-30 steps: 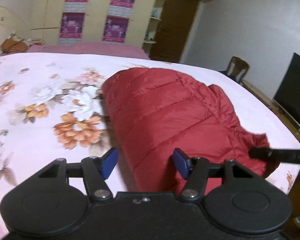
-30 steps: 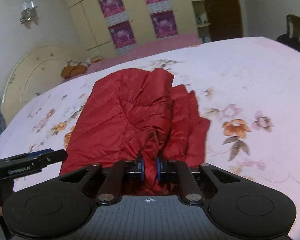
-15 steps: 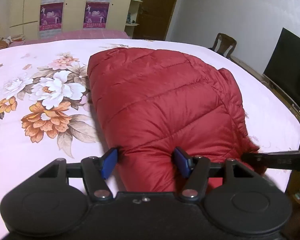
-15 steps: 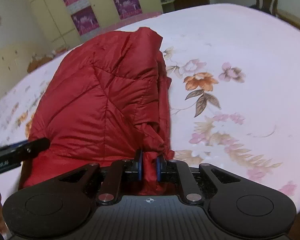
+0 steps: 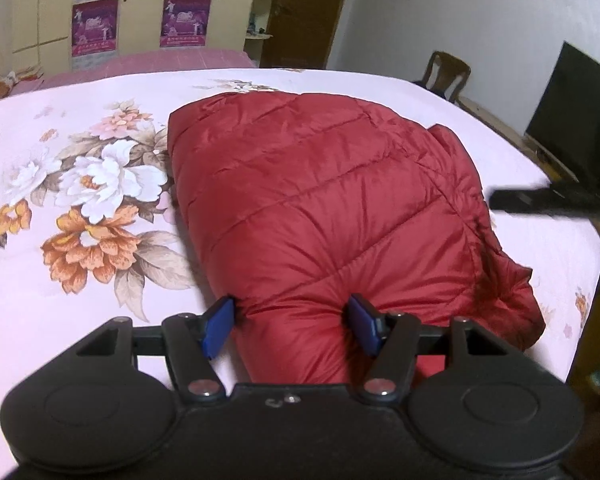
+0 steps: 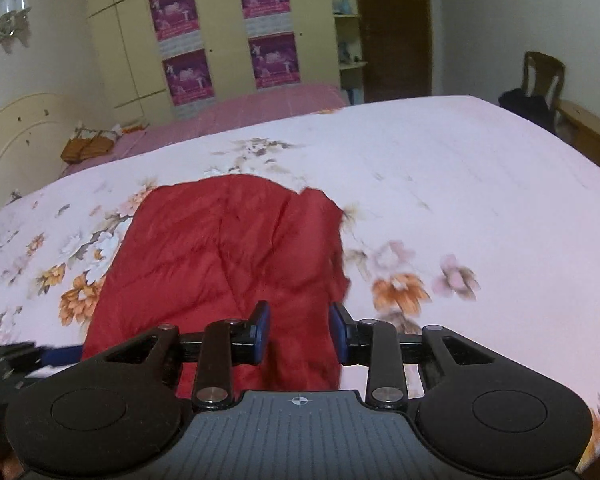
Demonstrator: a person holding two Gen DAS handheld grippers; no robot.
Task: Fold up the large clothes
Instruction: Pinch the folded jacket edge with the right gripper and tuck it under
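Observation:
A red quilted down jacket point(image 5: 332, 208) lies folded on the floral pink bedsheet point(image 5: 60, 272); it also shows in the right wrist view point(image 6: 228, 256). My left gripper point(image 5: 292, 326) is open, its blue pads on either side of the jacket's near edge. My right gripper point(image 6: 298, 332) is open over the jacket's near right edge, holding nothing. The right gripper's tip shows in the left wrist view point(image 5: 540, 200) beside the jacket's right side.
The bed point(image 6: 480, 184) stretches far and right. A wooden chair point(image 5: 446, 74) and a dark screen point(image 5: 576, 128) stand to the right. A wardrobe with posters point(image 6: 224, 44) and a second pink bed point(image 6: 240, 112) lie behind.
My right gripper has opened and let go of the jacket fabric, which now lies flat on the bed. My left gripper has moved up to the jacket's near edge, still open.

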